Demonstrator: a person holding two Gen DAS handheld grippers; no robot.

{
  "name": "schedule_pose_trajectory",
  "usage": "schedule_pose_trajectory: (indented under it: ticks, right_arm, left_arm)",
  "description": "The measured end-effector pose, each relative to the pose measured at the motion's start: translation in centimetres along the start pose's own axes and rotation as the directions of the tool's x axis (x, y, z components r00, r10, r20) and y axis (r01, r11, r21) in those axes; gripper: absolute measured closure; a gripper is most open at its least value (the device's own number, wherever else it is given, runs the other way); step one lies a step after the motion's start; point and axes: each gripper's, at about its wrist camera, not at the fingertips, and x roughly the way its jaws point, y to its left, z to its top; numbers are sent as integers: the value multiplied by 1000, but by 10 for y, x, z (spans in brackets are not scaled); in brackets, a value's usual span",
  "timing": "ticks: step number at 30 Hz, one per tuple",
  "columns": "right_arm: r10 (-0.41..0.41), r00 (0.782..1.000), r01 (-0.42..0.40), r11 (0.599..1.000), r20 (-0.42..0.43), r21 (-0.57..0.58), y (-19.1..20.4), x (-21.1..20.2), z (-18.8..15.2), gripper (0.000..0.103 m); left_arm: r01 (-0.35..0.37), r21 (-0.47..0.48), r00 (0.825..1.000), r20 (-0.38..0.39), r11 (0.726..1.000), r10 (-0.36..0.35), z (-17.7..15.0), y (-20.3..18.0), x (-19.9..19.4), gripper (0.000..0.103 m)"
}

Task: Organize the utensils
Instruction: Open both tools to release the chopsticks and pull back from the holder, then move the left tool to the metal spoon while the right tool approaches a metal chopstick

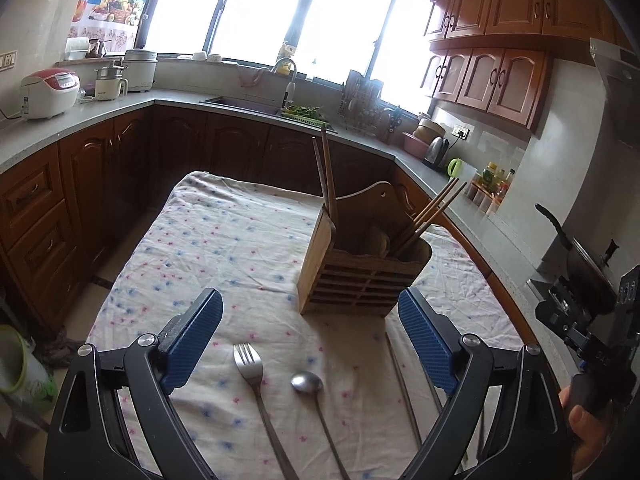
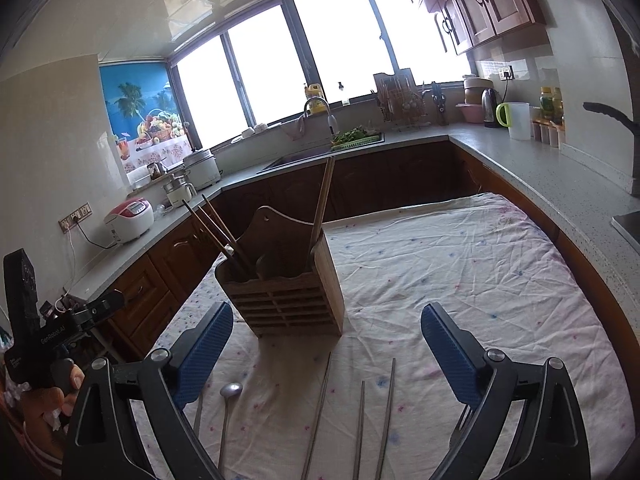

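Left tool (image 1: 310,340) and right tool (image 2: 326,350) hover spread apart, level above cutlery.

A home kitchen: wooden cabinets (image 1: 492,76), sink (image 1: 244,105), rice cooker (image 1: 50,93) and kettle (image 2: 489,107) on counters.

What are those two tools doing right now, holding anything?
Left tool: open, holding nothing, above the fork and spoon.
Right tool: open, holding nothing, above the metal chopsticks.
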Motion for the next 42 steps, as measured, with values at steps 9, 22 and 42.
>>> schedule_pose_trajectory:
  ticks: [9, 22, 42]
  right_arm:
    - [-25, 998, 27, 999, -52, 23, -9, 0, -38, 7]
    - [-44, 991, 46, 999, -127, 12, -9, 14, -74, 7]
    - [-66, 979, 66, 998, -195, -4, -16, 38, -78, 36]
  left_arm:
    - [2, -16, 996, -85, 1000, -4, -43, -3, 3, 11]
    - [-10, -25, 982, -189, 1000, 5, -79, -2, 23, 11]
    - [-16, 5, 964, -267, 1000, 17, -87, -7, 50, 12]
